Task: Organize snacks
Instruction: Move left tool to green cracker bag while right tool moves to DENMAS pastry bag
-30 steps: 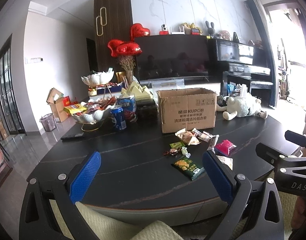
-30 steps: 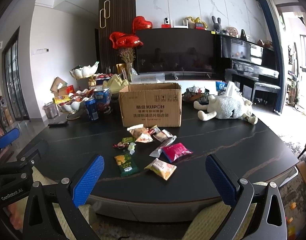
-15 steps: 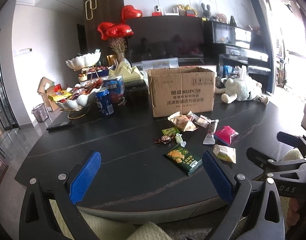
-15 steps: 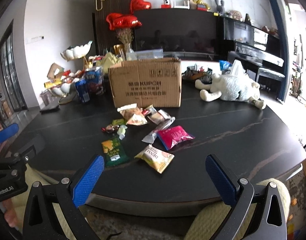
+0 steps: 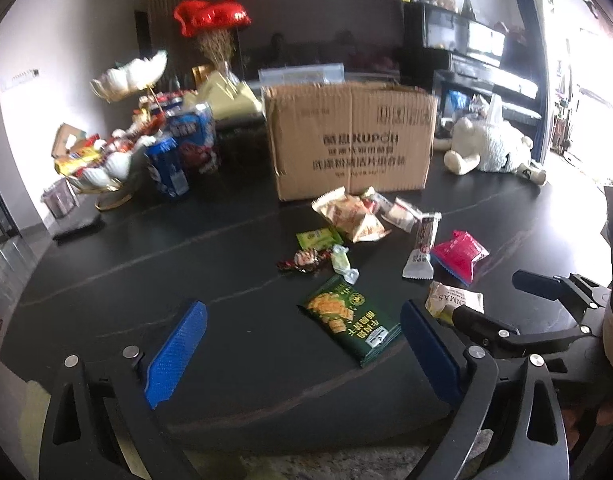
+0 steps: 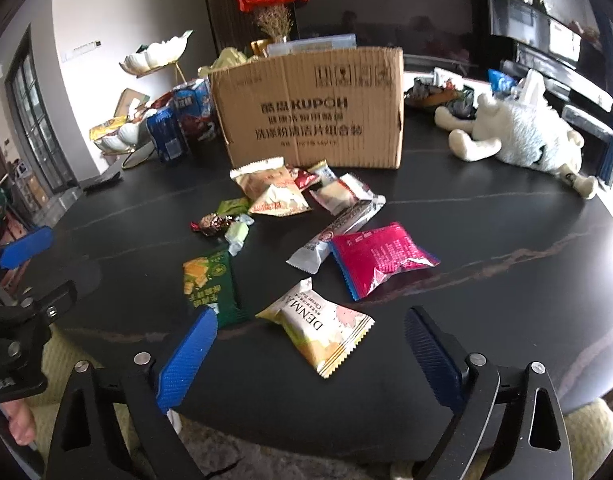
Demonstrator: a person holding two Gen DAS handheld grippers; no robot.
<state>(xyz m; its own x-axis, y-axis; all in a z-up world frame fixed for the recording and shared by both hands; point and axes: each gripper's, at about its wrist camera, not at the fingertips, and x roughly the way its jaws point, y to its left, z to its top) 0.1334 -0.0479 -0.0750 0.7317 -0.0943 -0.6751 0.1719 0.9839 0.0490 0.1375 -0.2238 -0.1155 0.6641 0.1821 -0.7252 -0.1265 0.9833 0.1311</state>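
Your left gripper (image 5: 302,346) and right gripper (image 6: 310,356) both hang released over the near edge of the bench (image 6: 486,280), jaws closing on nothing. The snacks (image 6: 306,216) lie scattered mid-bench, just before the cardboard box (image 6: 310,108).

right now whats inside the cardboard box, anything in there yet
The cardboard box shows only its printed front wall and top rim from both wrist views. Its inside is hidden, so its contents cannot be told. The loose snacks lie on the table in front of it.
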